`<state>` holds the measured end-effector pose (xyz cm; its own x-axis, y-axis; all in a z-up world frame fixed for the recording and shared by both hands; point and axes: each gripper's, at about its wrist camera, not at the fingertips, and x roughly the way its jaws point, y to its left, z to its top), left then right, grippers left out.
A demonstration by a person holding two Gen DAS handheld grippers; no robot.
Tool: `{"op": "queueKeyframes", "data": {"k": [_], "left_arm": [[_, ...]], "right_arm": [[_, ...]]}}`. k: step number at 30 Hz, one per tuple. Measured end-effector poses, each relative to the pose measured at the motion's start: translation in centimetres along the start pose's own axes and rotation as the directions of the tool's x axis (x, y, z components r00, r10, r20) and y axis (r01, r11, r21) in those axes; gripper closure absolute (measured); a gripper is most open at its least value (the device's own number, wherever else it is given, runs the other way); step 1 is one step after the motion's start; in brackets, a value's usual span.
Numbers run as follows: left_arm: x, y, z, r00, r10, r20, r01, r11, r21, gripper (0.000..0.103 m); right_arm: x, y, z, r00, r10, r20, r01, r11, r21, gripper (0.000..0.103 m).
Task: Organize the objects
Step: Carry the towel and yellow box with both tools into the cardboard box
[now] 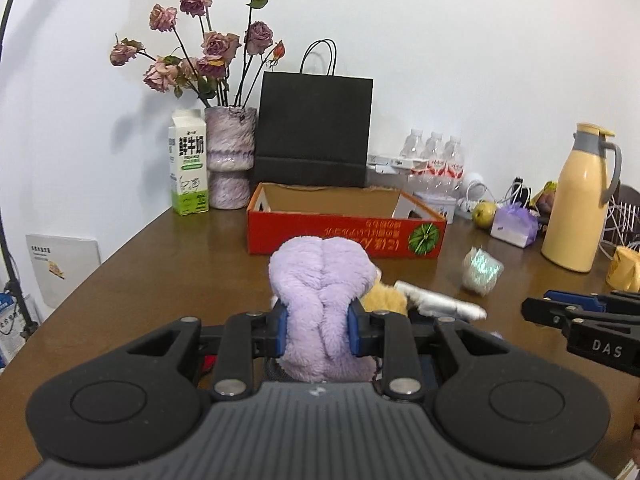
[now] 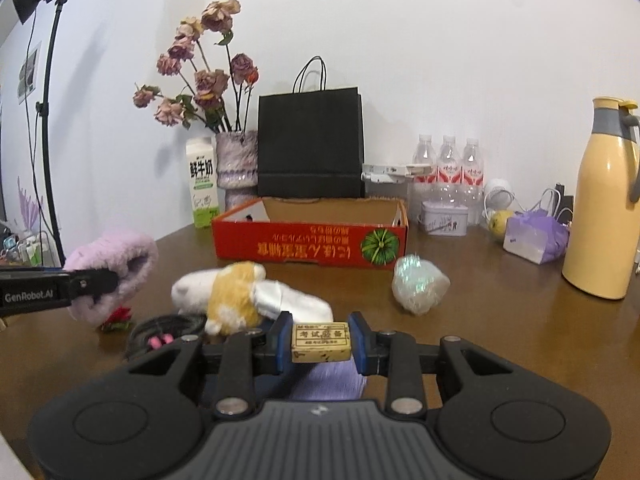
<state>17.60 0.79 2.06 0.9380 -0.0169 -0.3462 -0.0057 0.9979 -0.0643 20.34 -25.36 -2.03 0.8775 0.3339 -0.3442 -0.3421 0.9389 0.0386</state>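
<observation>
Straight ahead of both grippers, across a short stretch of bare table (image 2: 500,312), sits the red cardboard box (image 1: 344,236), open at the top with its long side turned toward them. The left gripper (image 1: 318,330) has its fingers clamped on a purple plush item (image 1: 320,280), held clear of the tabletop; the right gripper (image 2: 320,342) has its fingers pressed on a small yellowish eraser (image 2: 320,342) (printed label facing the camera). Both loads lie nearly in line with the box, the left one closer to its middle, the right one nearer its right-hand end.

My guess is the box is where these go, so each hand needs to clear the near wall and come over the opening. Between them on the table lie an orange-and-white plush toy (image 2: 236,296), a shiny crumpled wrapper (image 2: 418,284) and a coiled black cable (image 2: 164,330), all low enough to pass over. The black paper bag (image 2: 310,144) stands just behind the box, limiting overshoot.
</observation>
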Motion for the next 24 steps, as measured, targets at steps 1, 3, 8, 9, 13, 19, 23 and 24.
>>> {"op": "queueKeyframes", "data": {"k": [1, 3, 8, 9, 13, 19, 23, 24], "left_arm": [[0.4, -0.1, 0.4, 1.0, -0.003, 0.003, 0.003, 1.0, 0.002, 0.075], [1.1, -0.4, 1.1, 1.0, -0.005, 0.007, 0.005, 1.0, 0.008, 0.075], [3.3, -0.7, 2.8, 1.0, -0.019, 0.012, 0.019, 1.0, 0.009, 0.075], [3.8, -0.8, 3.2, 1.0, -0.021, 0.014, 0.021, 1.0, 0.008, 0.075], [5.7, -0.9, 4.7, 1.0, -0.02, 0.016, 0.02, 1.0, -0.001, 0.075], [8.8, -1.0, 7.2, 1.0, -0.012, 0.027, 0.012, 1.0, -0.004, 0.075], [11.0, -1.1, 8.7, 1.0, -0.006, 0.021, 0.006, 1.0, -0.005, 0.075], [11.5, -1.1, 9.1, 1.0, -0.004, 0.019, 0.004, 1.0, -0.005, 0.075]], "right_arm": [[0.3, 0.0, 0.4, 1.0, 0.001, 0.005, -0.001, 1.0, 0.001, 0.074], [1.0, -0.1, 1.1, 1.0, 0.002, 0.012, -0.002, 1.0, 0.004, 0.074], [3.3, -0.3, 2.7, 1.0, 0.007, 0.017, -0.007, 1.0, 0.013, 0.074], [3.8, -0.4, 3.0, 1.0, 0.008, 0.018, -0.008, 1.0, 0.016, 0.074], [6.0, -0.6, 4.4, 1.0, 0.012, 0.022, -0.012, 1.0, 0.026, 0.074], [9.6, -1.3, 6.7, 0.999, 0.024, 0.031, -0.025, 0.999, 0.031, 0.074], [11.6, -1.8, 8.2, 0.999, 0.027, 0.033, -0.028, 0.999, 0.032, 0.074], [12.1, -1.9, 8.6, 0.999, 0.027, 0.034, -0.028, 0.999, 0.031, 0.074]]}}
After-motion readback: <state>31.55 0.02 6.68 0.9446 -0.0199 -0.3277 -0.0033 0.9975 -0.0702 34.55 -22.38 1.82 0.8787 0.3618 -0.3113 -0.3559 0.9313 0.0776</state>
